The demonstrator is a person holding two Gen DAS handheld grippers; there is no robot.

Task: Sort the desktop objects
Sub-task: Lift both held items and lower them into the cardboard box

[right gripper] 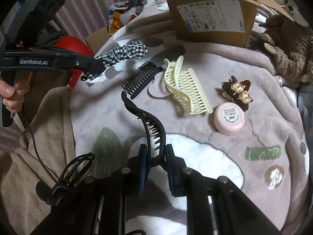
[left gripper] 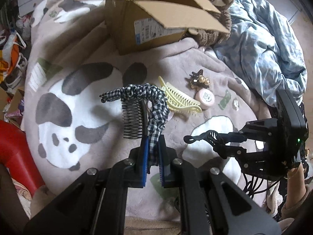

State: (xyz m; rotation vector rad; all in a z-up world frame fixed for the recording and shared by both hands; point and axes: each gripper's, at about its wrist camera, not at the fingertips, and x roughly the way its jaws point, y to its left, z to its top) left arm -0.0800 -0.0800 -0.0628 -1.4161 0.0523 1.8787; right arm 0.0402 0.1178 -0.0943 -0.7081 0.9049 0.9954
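On the panda blanket (left gripper: 64,117), left gripper (left gripper: 152,156) clamps the gingham clip (left gripper: 144,94), right gripper (right gripper: 155,160) the black clip (right gripper: 150,125); carry both level to the box (left gripper: 148,19).

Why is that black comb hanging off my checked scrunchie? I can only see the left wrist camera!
Observer: It isn't hanging. In the right wrist view, the black comb lies flat on the blanket, apart from the scrunchie that the left gripper holds up in the air.
Operator: Is anything hiding next to it?
Observer: Yes, a flat pink disc sits between the comb and the yellow claw clip, partly covered by both.
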